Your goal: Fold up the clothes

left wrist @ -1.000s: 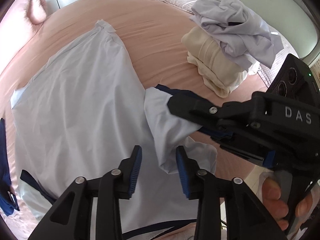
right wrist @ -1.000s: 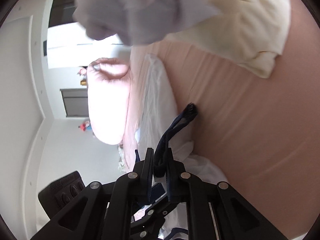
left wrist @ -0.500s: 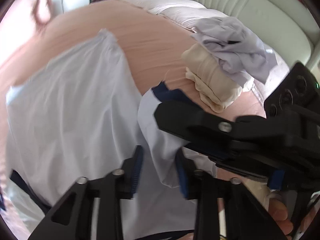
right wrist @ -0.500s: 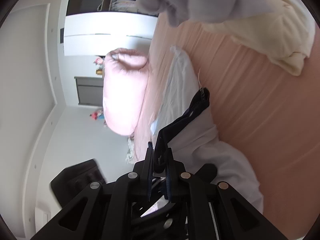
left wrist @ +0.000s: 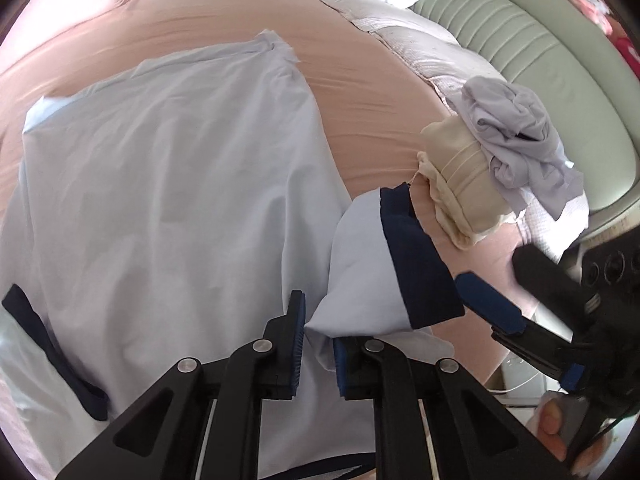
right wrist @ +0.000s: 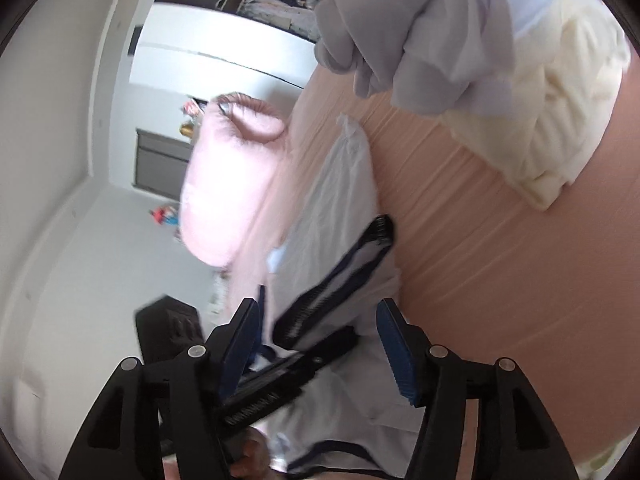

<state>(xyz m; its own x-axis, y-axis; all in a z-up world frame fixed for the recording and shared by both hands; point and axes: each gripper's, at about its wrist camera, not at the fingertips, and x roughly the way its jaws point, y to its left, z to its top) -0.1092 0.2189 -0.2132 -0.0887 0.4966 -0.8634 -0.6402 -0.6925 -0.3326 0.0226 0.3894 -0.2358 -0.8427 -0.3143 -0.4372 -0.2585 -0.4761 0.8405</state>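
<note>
Since a second ago our right tongs (right wrist: 320, 344) have let go of the navy-cuffed sleeve (left wrist: 404, 268); their jaws are opening, the cuff lying loose between them, untouched by either pad. Our left tongs (left wrist: 318, 346) are closing on the sleeve's pale fold, cloth between the jaws. We see the white shirt (left wrist: 168, 200) spread flat on the peach bed (left wrist: 352, 80), near a cream folded garment (left wrist: 464, 184) topped by crumpled grey clothing (left wrist: 516, 132).
</note>
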